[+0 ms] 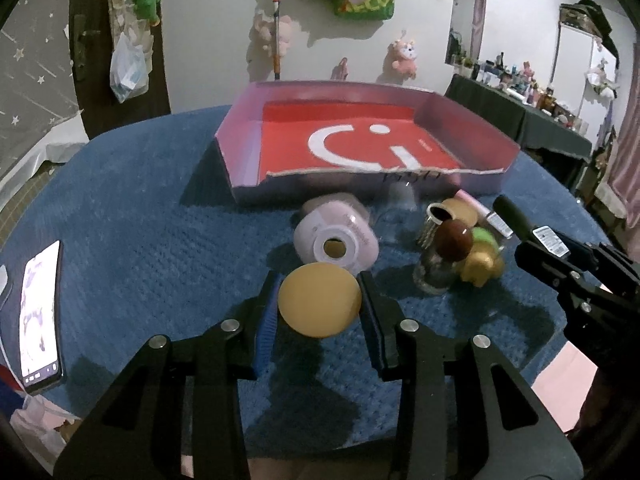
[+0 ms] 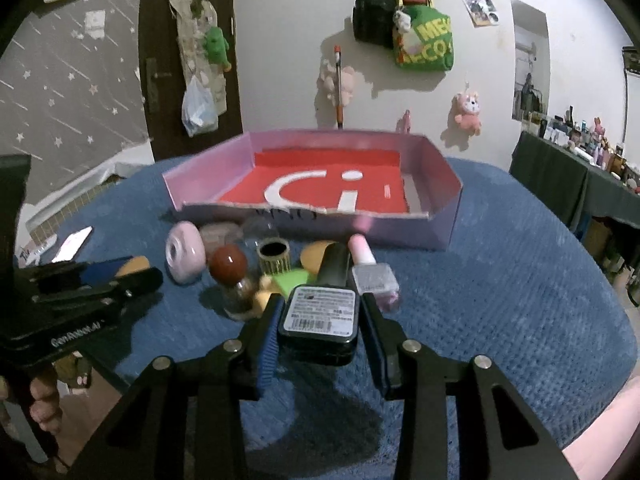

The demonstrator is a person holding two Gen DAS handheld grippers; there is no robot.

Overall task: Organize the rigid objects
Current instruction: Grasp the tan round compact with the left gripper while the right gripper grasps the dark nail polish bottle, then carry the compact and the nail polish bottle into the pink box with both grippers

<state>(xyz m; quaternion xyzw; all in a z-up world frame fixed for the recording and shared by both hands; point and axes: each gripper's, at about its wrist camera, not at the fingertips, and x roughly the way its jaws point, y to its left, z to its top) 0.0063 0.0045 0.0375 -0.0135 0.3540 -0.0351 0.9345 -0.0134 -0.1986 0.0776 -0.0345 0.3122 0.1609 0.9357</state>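
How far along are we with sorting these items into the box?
Nothing is in the pink cardboard box with red floor. The left gripper grips a tan egg-shaped sponge; the right gripper grips a black labelled bottle. The pink round case, brown-capped glass bottle and others remain outside.

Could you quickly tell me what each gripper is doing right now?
Left gripper: closed on the tan egg-shaped sponge.
Right gripper: closed on the black bottle.

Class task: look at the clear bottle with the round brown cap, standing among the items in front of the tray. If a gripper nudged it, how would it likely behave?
The bottle looks top-heavy under its big ball cap, so it would probably tip. Its clear, glassy body is likely rigid, slippery and breakable. Once down, it might roll on the blue cloth.
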